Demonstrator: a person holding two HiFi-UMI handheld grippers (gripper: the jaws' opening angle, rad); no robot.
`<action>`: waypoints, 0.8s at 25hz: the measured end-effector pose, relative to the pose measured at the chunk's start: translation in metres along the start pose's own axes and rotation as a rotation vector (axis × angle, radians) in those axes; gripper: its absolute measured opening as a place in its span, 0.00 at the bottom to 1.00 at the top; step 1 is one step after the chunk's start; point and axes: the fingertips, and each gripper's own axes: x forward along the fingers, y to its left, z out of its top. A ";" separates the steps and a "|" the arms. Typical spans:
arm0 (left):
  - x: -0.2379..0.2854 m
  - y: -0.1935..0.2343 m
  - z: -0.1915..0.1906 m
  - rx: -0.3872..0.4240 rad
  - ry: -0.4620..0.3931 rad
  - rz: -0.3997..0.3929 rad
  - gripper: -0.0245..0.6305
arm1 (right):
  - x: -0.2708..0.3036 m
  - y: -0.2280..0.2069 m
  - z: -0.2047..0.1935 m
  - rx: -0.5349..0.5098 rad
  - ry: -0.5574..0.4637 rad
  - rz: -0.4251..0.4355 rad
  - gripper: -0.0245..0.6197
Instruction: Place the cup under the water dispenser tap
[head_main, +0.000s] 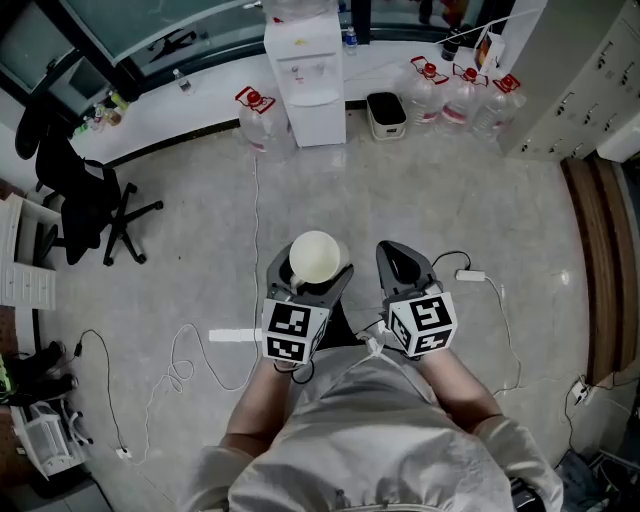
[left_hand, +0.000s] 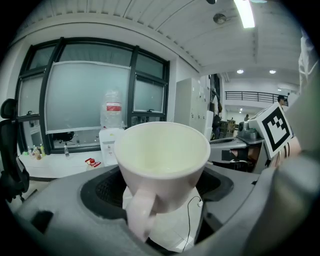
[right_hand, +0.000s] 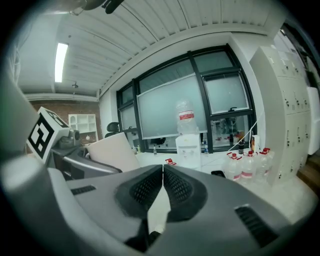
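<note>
A black chair (head_main: 85, 200) stands at the left. The left gripper (head_main: 311, 270) has its jaws wide apart and holds a white cup (head_main: 314, 253) between them, mouth up, above the floor. The dispenser (head_main: 303, 75) stands by the far wall, well apart from the cup. The right gripper (head_main: 395, 250) is closed tight with nothing in it. Water bottles (head_main: 460, 95) stand at the right.

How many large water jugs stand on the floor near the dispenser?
4. The first jug stands left of the dispenser; right of it, in a row: second jug, third jug, fourth jug. None seems hidden.
</note>
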 end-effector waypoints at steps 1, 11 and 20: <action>0.007 0.006 0.002 0.011 0.001 -0.006 0.70 | 0.007 -0.004 0.001 0.001 0.001 -0.009 0.08; 0.090 0.086 0.042 -0.012 -0.005 -0.064 0.70 | 0.110 -0.040 0.029 -0.019 0.055 -0.051 0.08; 0.158 0.213 0.073 -0.041 0.010 -0.094 0.70 | 0.252 -0.042 0.068 -0.012 0.107 -0.052 0.08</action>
